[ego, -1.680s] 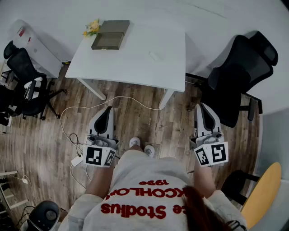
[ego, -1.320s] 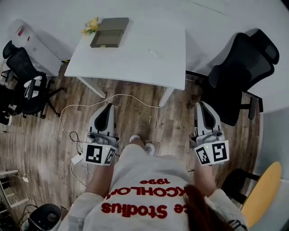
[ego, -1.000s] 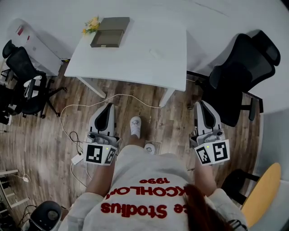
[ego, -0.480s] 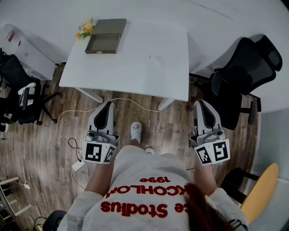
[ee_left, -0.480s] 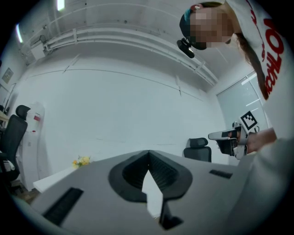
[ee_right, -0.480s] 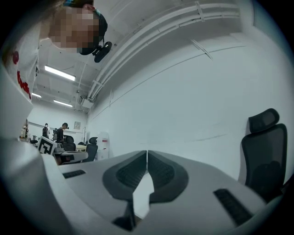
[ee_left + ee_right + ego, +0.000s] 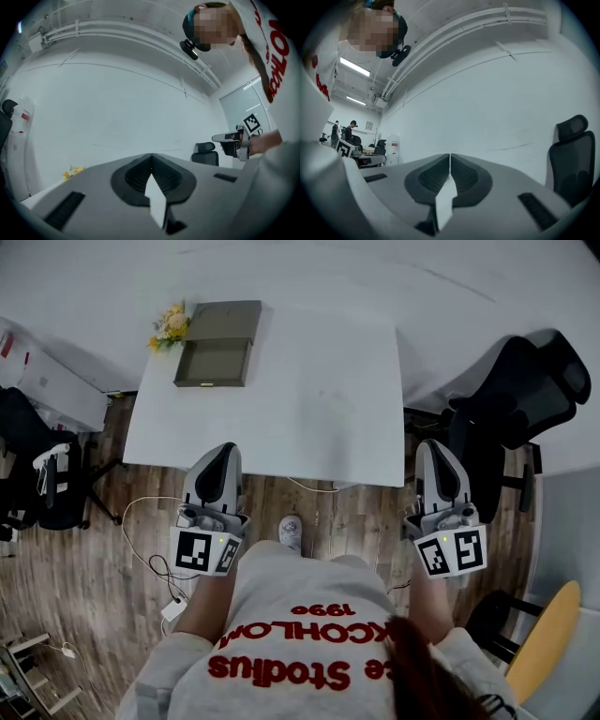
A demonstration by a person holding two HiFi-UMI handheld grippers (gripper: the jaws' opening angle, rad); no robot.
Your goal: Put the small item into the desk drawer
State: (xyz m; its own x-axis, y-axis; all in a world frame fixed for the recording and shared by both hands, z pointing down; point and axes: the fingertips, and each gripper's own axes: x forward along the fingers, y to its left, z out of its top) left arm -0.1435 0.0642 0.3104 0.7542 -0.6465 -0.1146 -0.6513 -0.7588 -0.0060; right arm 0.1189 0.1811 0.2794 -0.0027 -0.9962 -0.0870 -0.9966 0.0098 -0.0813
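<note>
A white desk stands in front of me in the head view. At its far left sits a dark grey drawer box beside yellow flowers. A small pale item lies faintly on the desk's middle right. My left gripper and right gripper hang over the desk's front edge, both shut with nothing in them. In the left gripper view the left gripper has its jaws closed together and faces a white wall. The right gripper is shut the same way.
A black office chair stands right of the desk, also seen as the chair. More chairs and a white cabinet are at the left. Cables trail over the wooden floor. A yellow round seat is at lower right.
The person has stepped toward the desk, so it now lies closer and larger. Both grippers moved from over the floor to over the desk's front edge, still shut.
</note>
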